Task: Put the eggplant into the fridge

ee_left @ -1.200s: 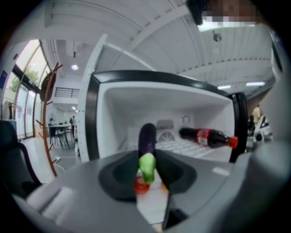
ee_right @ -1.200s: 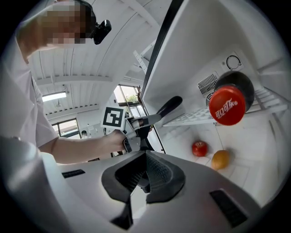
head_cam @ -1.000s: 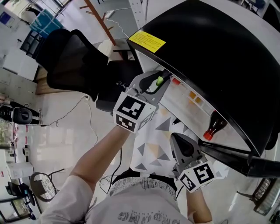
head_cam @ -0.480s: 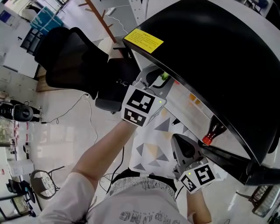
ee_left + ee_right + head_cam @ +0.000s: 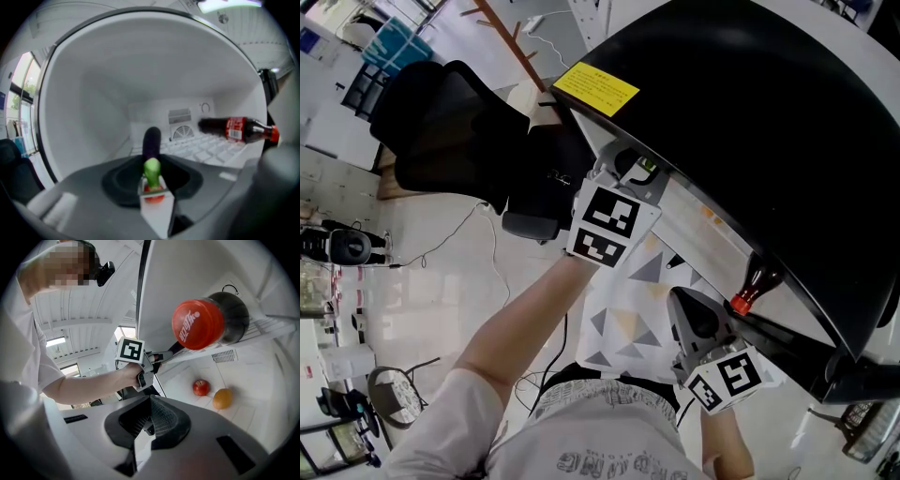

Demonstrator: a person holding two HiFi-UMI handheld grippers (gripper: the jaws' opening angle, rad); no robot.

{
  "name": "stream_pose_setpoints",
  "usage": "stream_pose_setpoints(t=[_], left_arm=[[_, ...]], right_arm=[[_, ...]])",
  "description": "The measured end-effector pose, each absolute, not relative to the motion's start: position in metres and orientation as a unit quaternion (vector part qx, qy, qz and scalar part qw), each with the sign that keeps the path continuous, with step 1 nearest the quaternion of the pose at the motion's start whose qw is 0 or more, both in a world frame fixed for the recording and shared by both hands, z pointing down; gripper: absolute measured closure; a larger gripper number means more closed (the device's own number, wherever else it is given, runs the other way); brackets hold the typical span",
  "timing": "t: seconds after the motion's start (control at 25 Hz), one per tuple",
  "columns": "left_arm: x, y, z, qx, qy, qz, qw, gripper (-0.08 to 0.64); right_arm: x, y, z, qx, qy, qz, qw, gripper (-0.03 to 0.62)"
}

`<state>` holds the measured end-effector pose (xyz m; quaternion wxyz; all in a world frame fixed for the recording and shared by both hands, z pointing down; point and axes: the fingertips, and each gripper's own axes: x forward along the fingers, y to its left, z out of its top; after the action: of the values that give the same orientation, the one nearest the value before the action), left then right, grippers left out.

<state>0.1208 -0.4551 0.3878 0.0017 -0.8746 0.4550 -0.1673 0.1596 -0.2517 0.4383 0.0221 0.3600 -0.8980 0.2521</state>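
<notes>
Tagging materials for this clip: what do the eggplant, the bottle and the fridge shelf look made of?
Eggplant: smooth, dark purple skin and uniformly bright green stem; real or plastic replica, cannot tell.
Bottle: probably clear glossy plastic, dark drink inside, red label and cap.
Shelf: white grid, coated wire or moulded plastic.

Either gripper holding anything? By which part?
Left gripper holds the eggplant by its green stem end, purple body pointing into the fridge. Right gripper, jaws together, holds nothing.

The left arm stretches forward, and the left gripper tilts slightly down with its jaws clamped on the eggplant. The right gripper sits low, close to the body, jaws together and empty.
</notes>
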Motion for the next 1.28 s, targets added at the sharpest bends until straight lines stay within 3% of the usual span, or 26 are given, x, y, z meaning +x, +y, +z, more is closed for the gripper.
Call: stream_pose_setpoints(t=[0.8,1.28], left_arm=[[0.125,-0.459,0.394,-0.872,0.46,-0.169,0.003,0.43],[0.119,-0.451,0.389,-0.877,0.457,-0.149,-0.001,0.383]], right_arm=[[0.16,-0.253,0.441,0.365,-0.895,0.254,0.027,0.589],[0.155,-0.25,0.438,0.368,-0.895,0.25,0.027,0.589]])
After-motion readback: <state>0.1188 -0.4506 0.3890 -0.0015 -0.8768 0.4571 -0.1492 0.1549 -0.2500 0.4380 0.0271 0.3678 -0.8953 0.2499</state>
